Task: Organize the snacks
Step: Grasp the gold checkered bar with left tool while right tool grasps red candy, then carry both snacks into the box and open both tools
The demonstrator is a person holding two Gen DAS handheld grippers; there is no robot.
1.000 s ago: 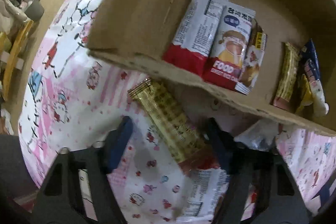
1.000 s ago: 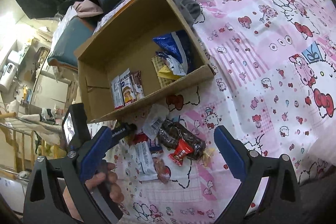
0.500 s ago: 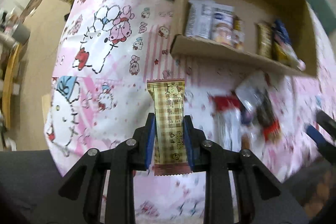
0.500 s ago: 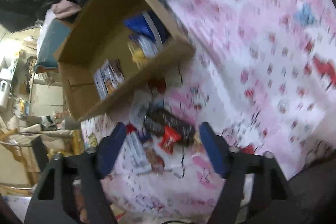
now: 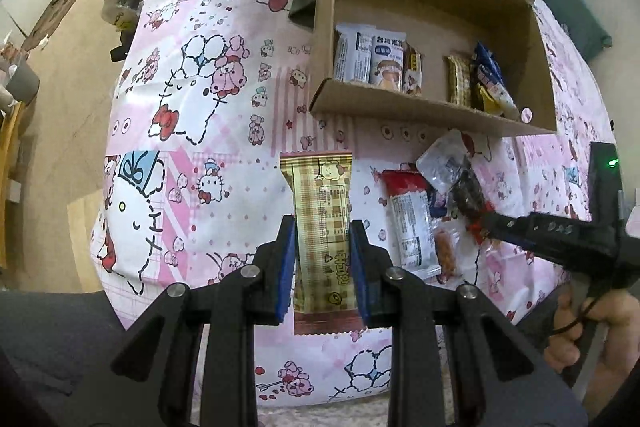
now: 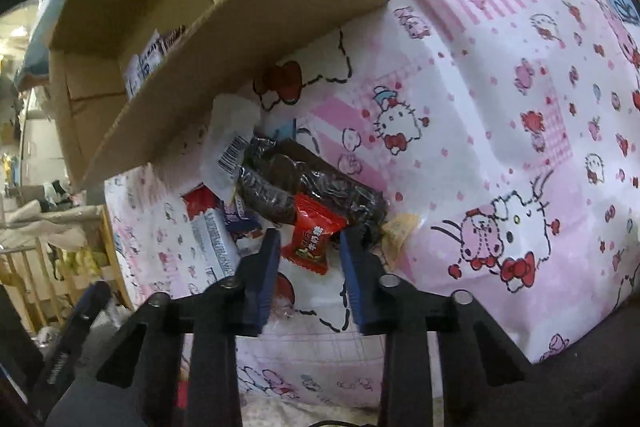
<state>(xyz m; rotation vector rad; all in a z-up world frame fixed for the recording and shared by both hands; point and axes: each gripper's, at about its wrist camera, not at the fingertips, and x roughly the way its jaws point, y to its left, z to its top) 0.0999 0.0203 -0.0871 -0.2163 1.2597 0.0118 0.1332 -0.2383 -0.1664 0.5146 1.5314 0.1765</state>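
Having lifted the tan checked wafer packet (image 5: 323, 223) off the bed's pink cartoon-print sheet (image 5: 192, 115) toward the cardboard box (image 5: 424, 109), the left hand-held gripper (image 5: 322, 265) clamps it, while the right hand-held gripper (image 6: 308, 267) is closing around the small red candy wrapper (image 6: 310, 235) near the bed's front edge.

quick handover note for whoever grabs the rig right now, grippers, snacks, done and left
Left gripper: shut on a gold plaid bar, held above the bedspread.
Right gripper: jaws closing around a red candy in the loose pile; pads not clearly pressing yet.
Box: already holds a row of packets on its left and a gold bar and blue bags on its right.
Left to do: box the gold plaid bar and the candy, then the dark cookie pack, red-white bar and clear packet.
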